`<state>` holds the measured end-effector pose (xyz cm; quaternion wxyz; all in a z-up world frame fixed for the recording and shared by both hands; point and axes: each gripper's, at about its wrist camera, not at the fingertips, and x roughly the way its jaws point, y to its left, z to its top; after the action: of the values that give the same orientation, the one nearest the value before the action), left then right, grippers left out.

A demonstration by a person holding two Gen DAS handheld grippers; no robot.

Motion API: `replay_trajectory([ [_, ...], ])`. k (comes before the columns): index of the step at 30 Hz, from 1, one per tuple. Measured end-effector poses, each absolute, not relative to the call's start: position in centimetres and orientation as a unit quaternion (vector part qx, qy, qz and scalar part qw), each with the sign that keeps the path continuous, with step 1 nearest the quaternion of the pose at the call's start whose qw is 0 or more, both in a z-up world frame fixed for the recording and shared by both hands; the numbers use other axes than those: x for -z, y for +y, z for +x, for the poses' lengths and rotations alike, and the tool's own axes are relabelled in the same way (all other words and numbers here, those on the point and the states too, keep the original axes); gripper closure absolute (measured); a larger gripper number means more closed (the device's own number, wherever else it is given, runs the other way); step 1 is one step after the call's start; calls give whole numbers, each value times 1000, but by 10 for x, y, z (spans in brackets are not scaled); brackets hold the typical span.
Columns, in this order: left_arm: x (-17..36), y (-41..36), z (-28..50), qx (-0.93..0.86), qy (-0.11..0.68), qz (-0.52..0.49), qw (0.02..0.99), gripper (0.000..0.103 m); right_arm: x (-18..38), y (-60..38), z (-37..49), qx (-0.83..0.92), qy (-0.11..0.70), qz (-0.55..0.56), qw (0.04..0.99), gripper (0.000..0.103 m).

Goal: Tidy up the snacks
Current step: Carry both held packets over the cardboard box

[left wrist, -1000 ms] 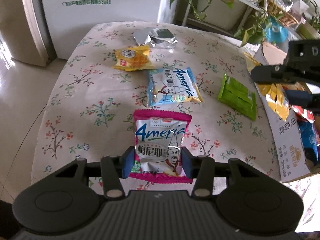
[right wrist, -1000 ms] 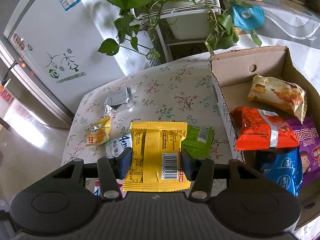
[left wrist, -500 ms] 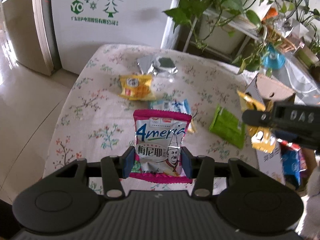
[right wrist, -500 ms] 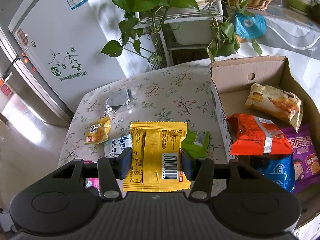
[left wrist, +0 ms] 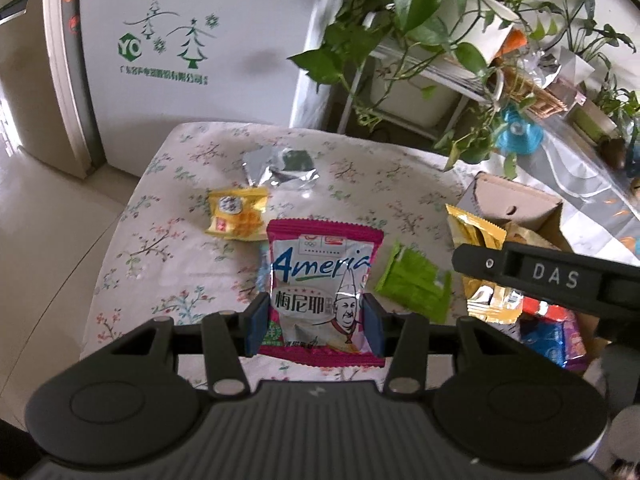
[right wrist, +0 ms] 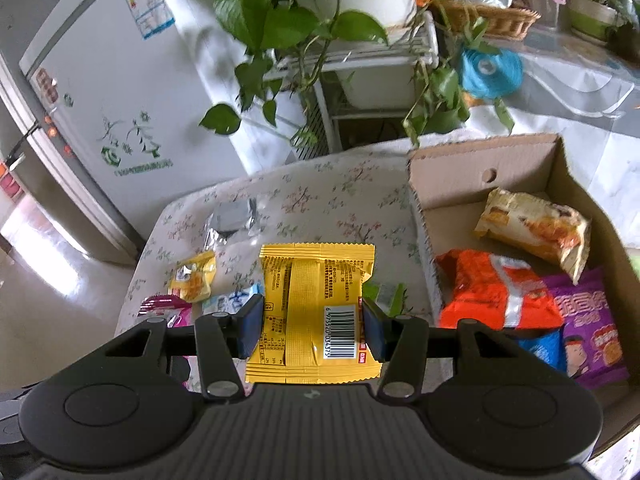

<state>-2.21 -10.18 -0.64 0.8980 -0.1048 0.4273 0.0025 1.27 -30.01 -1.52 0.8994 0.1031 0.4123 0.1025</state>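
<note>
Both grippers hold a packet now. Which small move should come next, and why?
Probably carry the right gripper rightward over the box and let go there. It is shut on the yellow packet beside the box's near wall, and the box still has bare floor at the back. The left gripper, shut on the pink packet, is farther away and can follow.

White fridge [left wrist: 192,52] with green tree print; trailing pothos [right wrist: 288,20] on white rack [right wrist: 372,60]; wicker basket [right wrist: 496,20]

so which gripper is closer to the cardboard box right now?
Right. The right gripper, holding the yellow packet, hangs just beside the cardboard box at its near wall. The left gripper, holding the pink Ameria packet, is farther out over the table.
</note>
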Motion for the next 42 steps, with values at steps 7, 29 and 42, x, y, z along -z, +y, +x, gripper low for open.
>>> replay_trajectory([
  [7,-11,-122,-13,16,410,-97,907,56,-3,-326,13,-93,382,130,910,45],
  [29,-24,-235,-1,141,414,-55,898,56,-24,-440,-7,4,326,244,914,45],
  [42,-7,-284,0,189,436,-37,879,55,-15,-462,-7,33,335,281,899,45],
])
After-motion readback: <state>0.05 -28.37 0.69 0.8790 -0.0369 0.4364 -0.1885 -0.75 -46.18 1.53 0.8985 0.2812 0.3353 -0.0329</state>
